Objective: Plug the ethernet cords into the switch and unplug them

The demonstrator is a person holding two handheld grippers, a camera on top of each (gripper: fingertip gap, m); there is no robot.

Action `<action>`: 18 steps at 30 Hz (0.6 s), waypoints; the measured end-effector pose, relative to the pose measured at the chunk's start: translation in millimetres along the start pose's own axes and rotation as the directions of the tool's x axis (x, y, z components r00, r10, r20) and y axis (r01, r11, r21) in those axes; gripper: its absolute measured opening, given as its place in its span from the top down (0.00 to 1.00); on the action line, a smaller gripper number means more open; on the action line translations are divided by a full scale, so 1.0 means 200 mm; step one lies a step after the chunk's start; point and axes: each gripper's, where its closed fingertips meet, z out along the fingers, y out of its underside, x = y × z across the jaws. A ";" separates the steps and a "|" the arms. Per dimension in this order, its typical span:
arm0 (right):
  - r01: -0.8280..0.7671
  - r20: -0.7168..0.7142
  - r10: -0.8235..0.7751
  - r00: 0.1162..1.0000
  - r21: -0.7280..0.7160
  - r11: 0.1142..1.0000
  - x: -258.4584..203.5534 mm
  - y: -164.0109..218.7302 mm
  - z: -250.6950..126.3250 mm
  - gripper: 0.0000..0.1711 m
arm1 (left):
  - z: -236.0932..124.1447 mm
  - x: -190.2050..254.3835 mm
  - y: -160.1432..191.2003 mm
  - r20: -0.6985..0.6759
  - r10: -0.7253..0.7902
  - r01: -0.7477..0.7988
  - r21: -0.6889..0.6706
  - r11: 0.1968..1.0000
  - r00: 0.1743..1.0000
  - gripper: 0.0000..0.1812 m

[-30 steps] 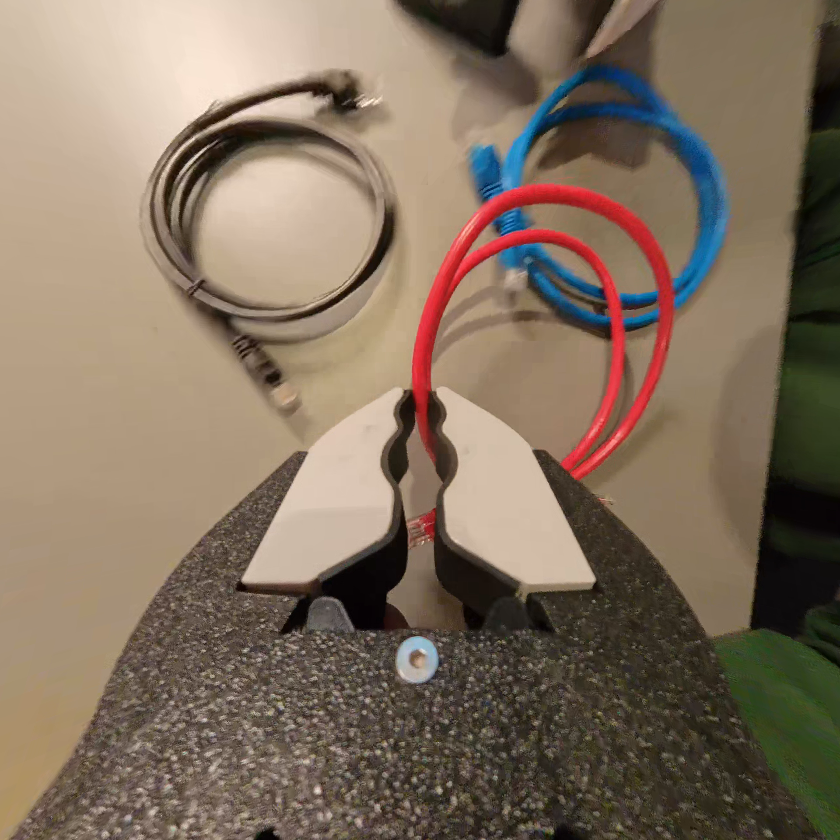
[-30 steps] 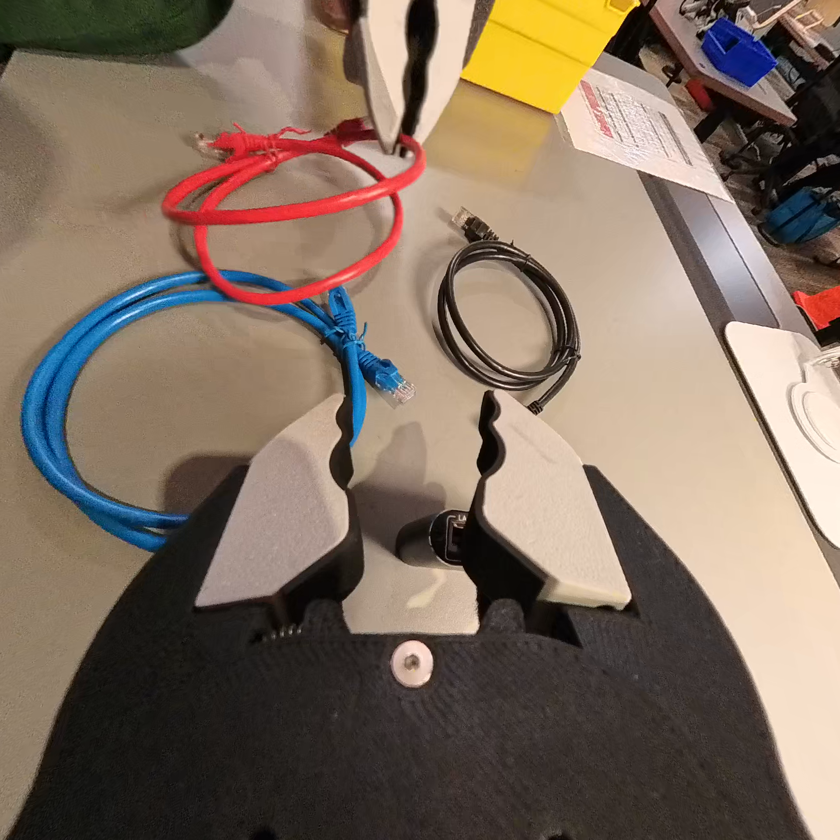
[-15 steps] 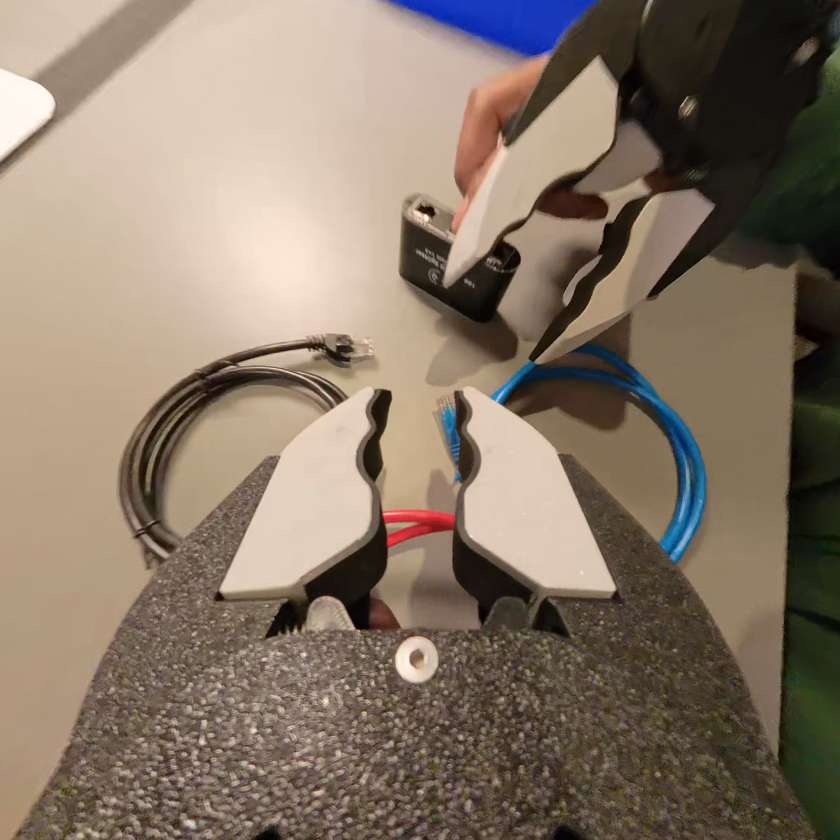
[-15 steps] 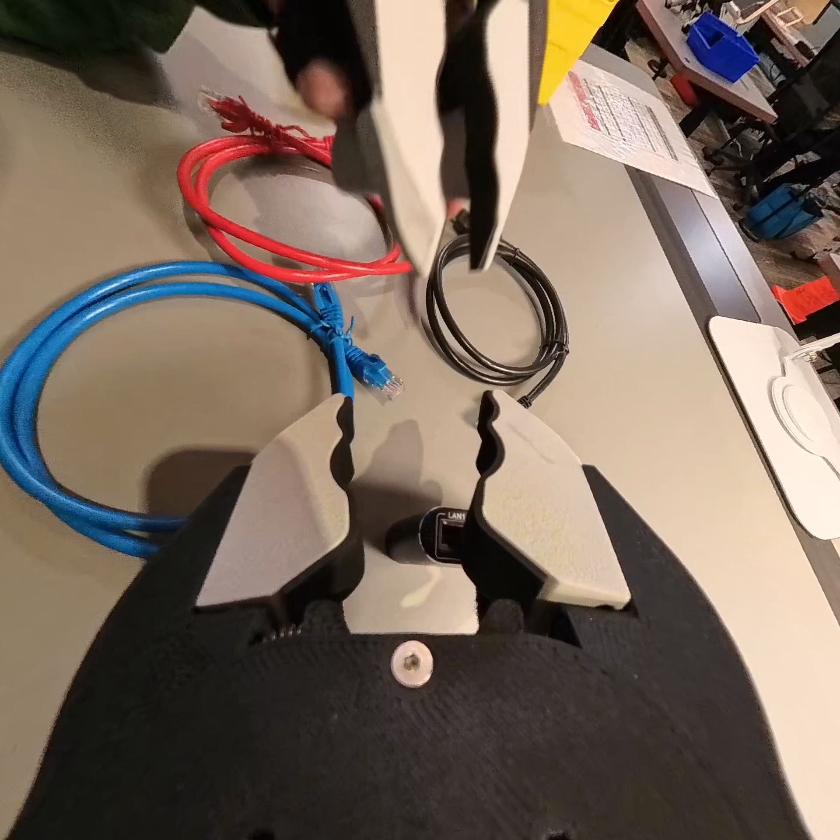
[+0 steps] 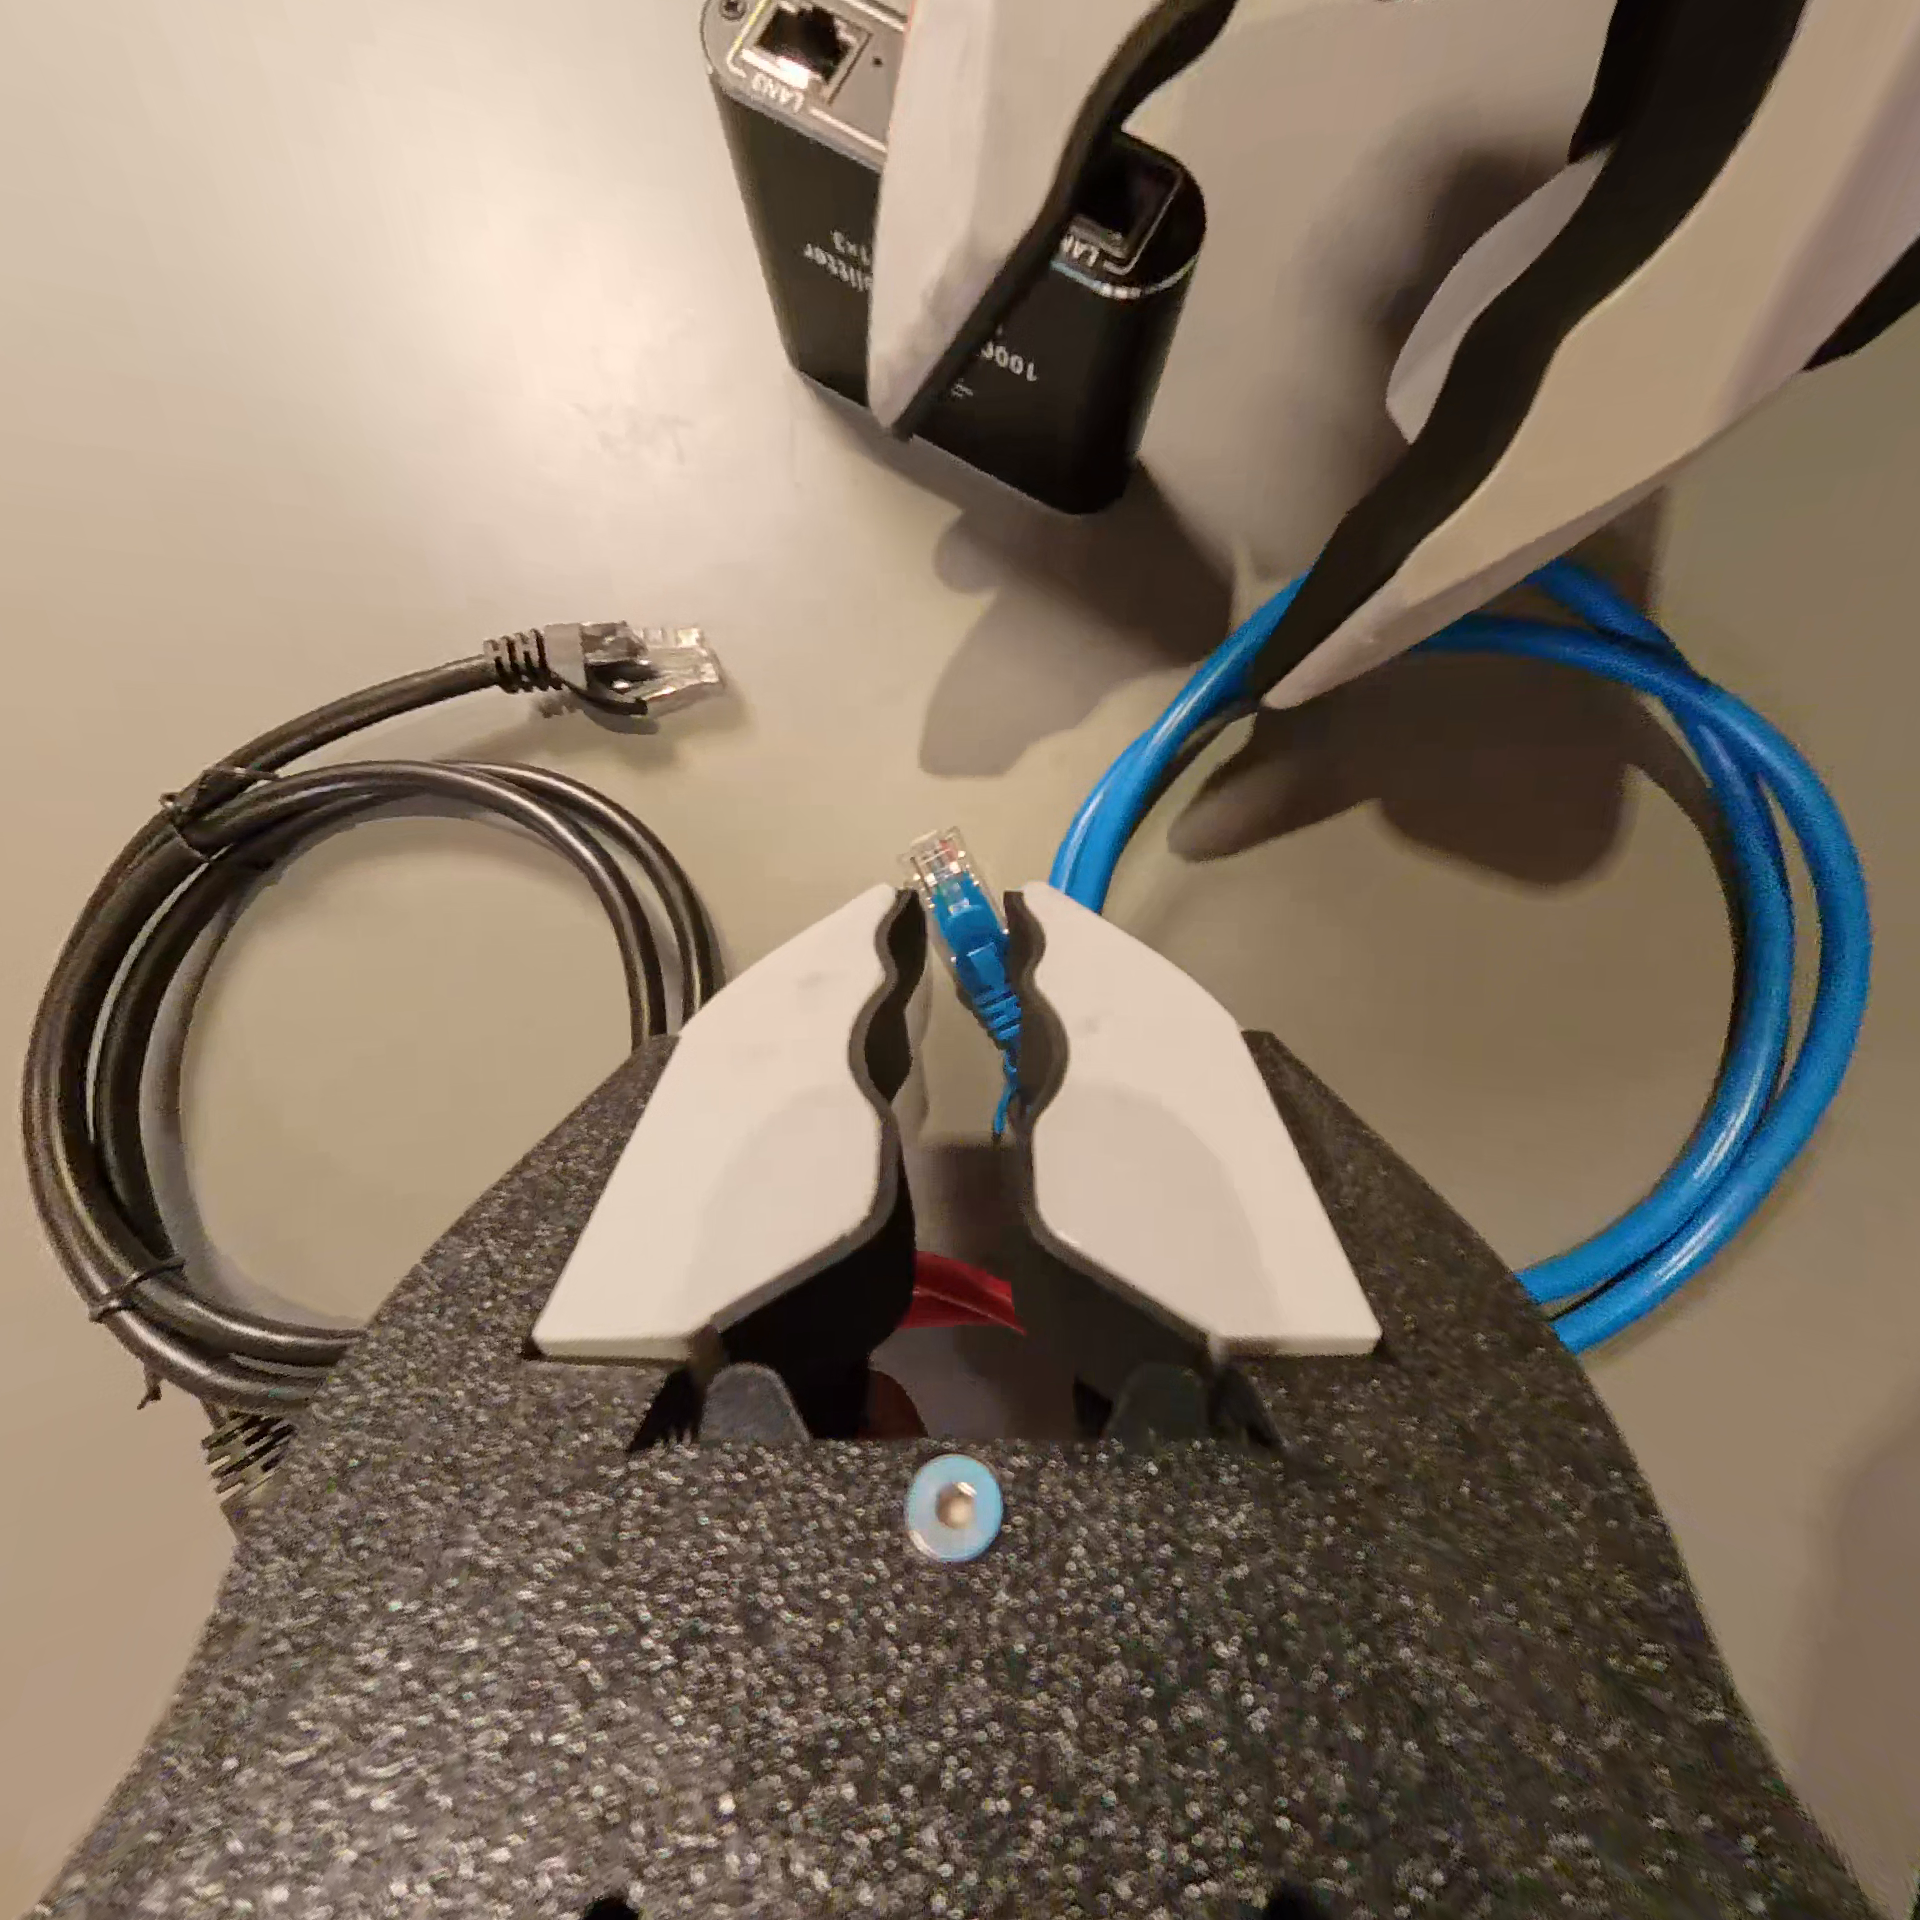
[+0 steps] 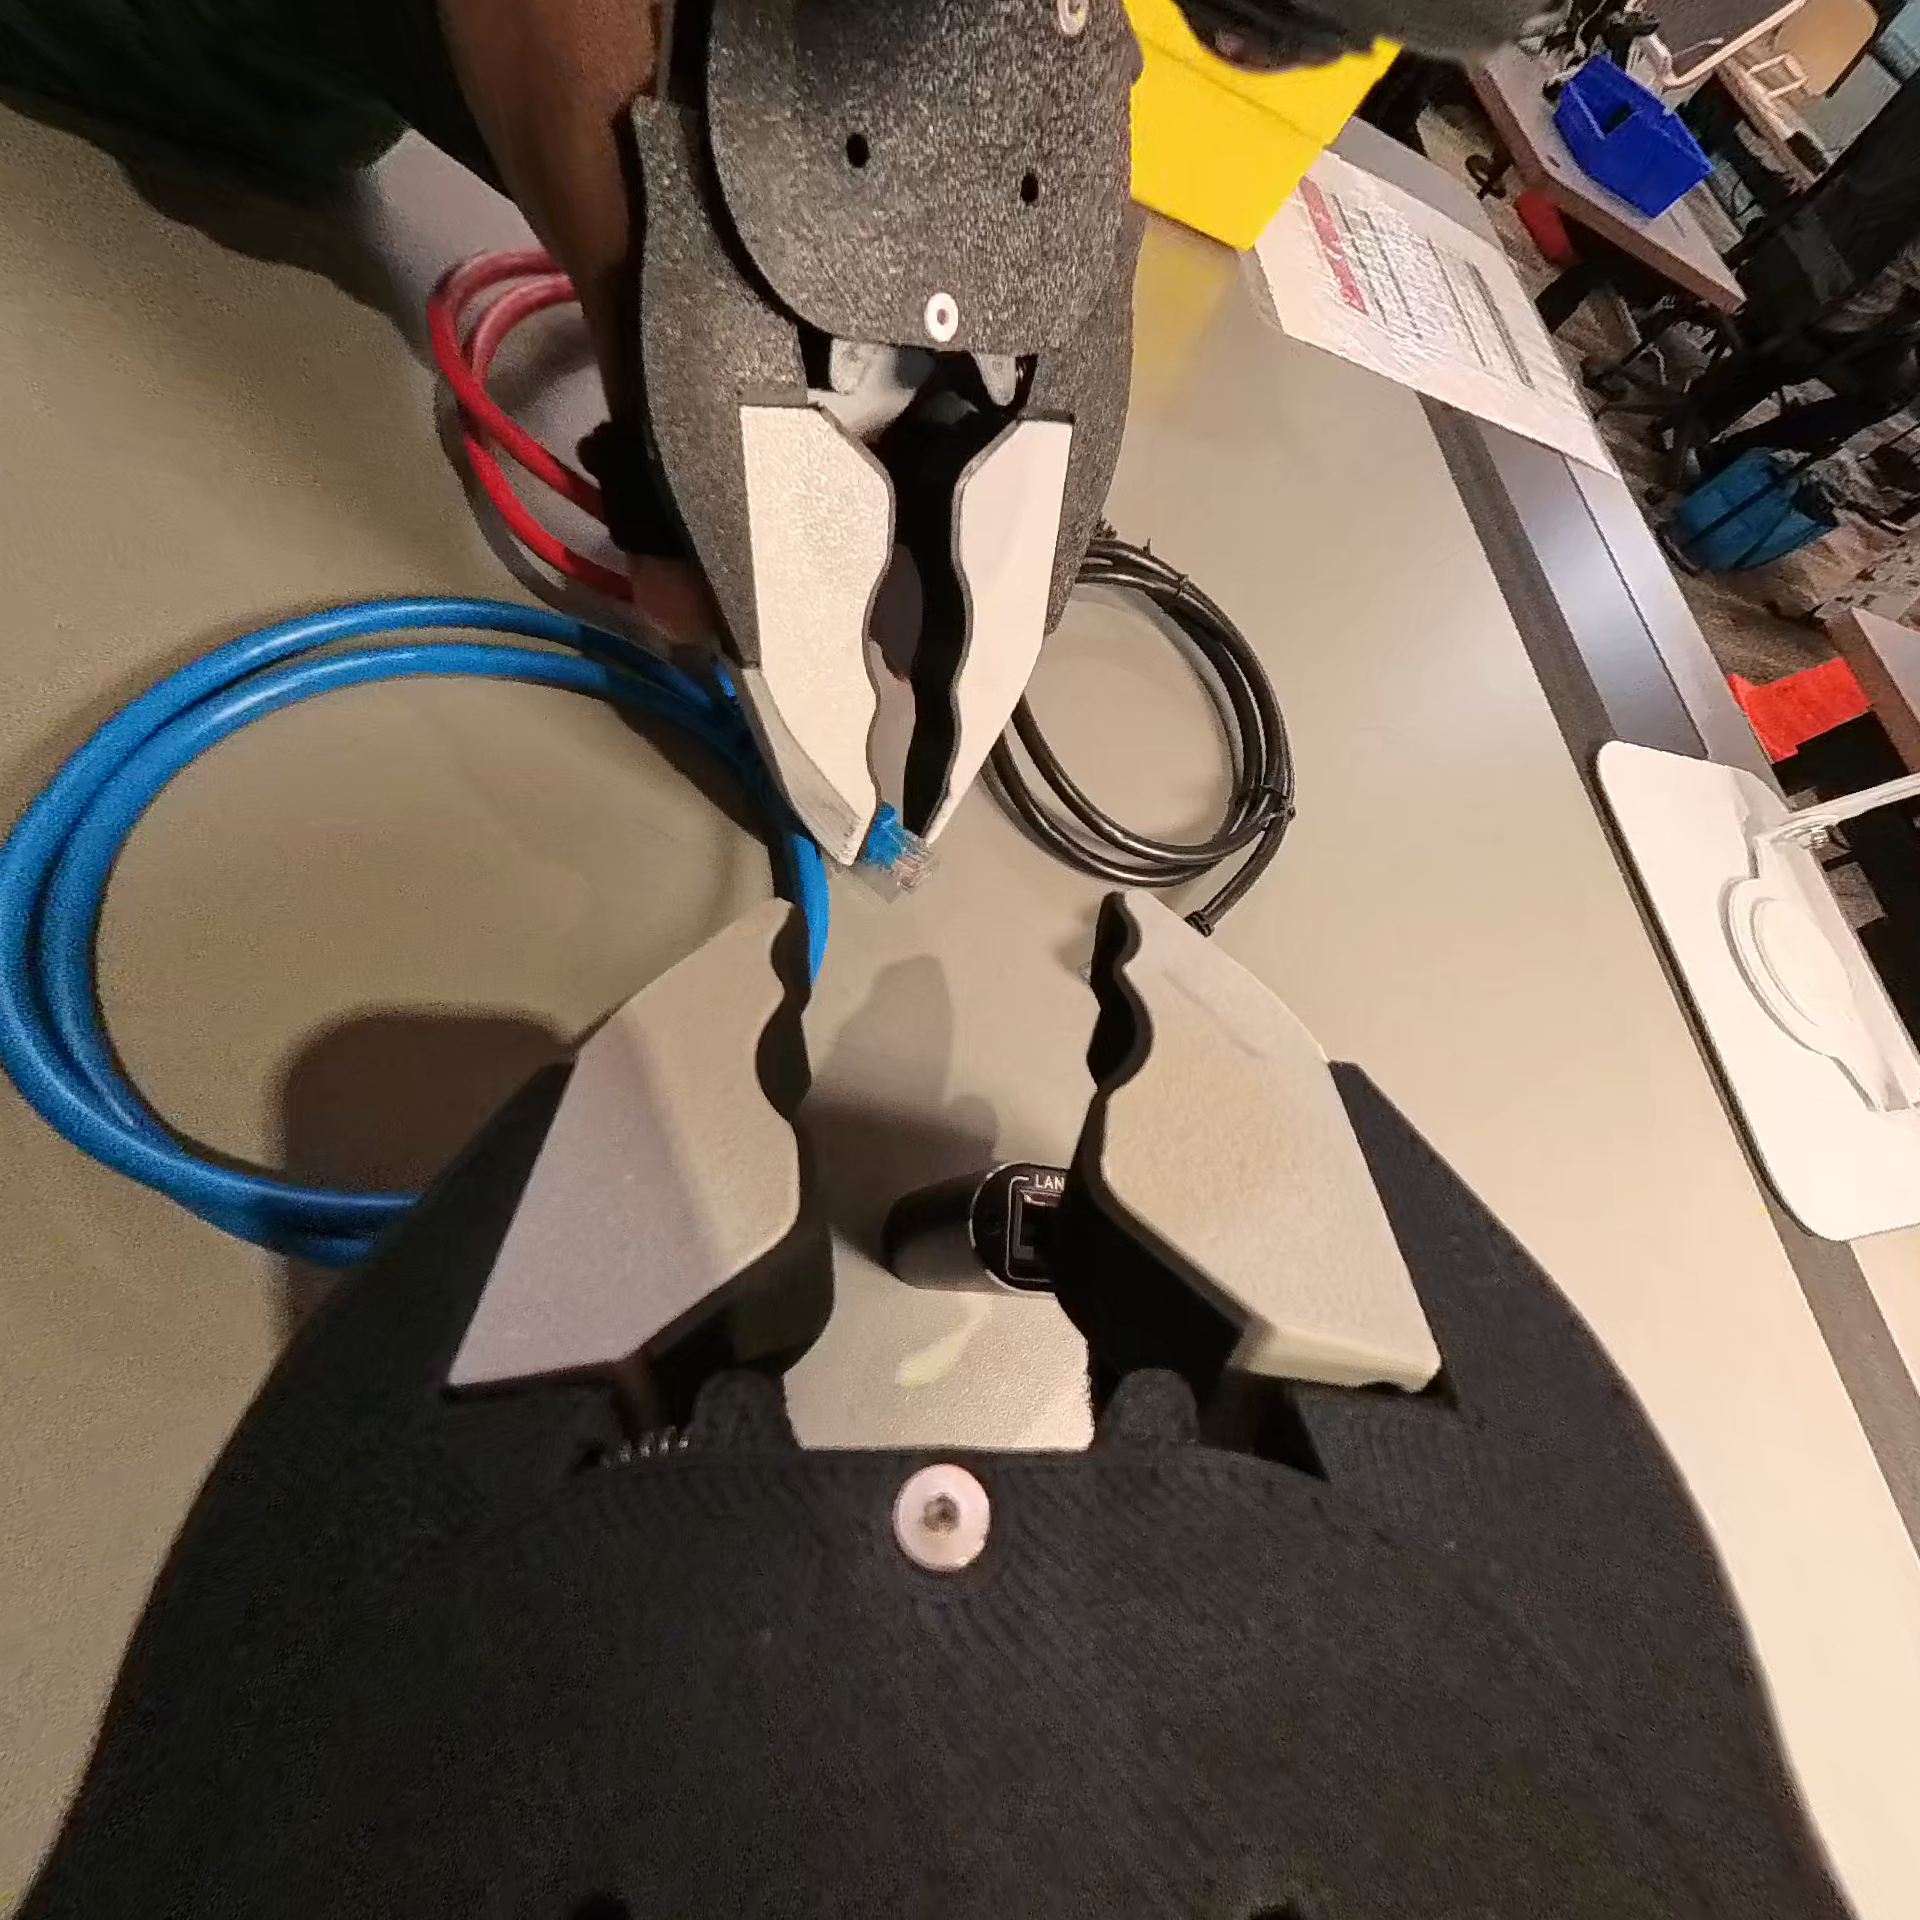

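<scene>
Pinching the blue cord's plug (image 5: 961,914), the left gripper (image 5: 958,902) hides the red cord (image 6: 499,457), while the spread, empty right gripper (image 6: 945,925) half covers the switch (image 5: 997,312).

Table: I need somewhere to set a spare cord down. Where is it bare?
Bare: left of the switch above the black cord; right of the black cord toward the white pad. Crowded: among blue cord, red cord and switch.

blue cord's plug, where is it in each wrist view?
Left wrist view: blue plug centre frame, between the left claw tips, pointing toward the switch.
Right wrist view: blue plug upper centre, at the left claw tips.
Shared landmark: black cord coil.
</scene>
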 end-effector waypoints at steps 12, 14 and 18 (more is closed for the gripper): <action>0.026 -0.033 -0.024 0.999 0.050 0.998 0.02 -0.05 -0.02 0.72 | -0.11 0.01 -0.13 0.026 0.097 -0.100 0.172 0.980 0.995 0.93; 0.024 -0.036 -0.021 0.999 0.069 0.997 0.02 -0.06 -0.03 0.74 | -0.13 0.02 -0.16 0.041 0.139 -0.145 0.217 0.965 0.989 0.93; 0.020 -0.036 -0.017 0.999 0.088 0.996 0.02 -0.08 -0.04 0.76 | -0.15 0.04 -0.19 0.061 0.208 -0.216 0.250 0.944 0.976 0.93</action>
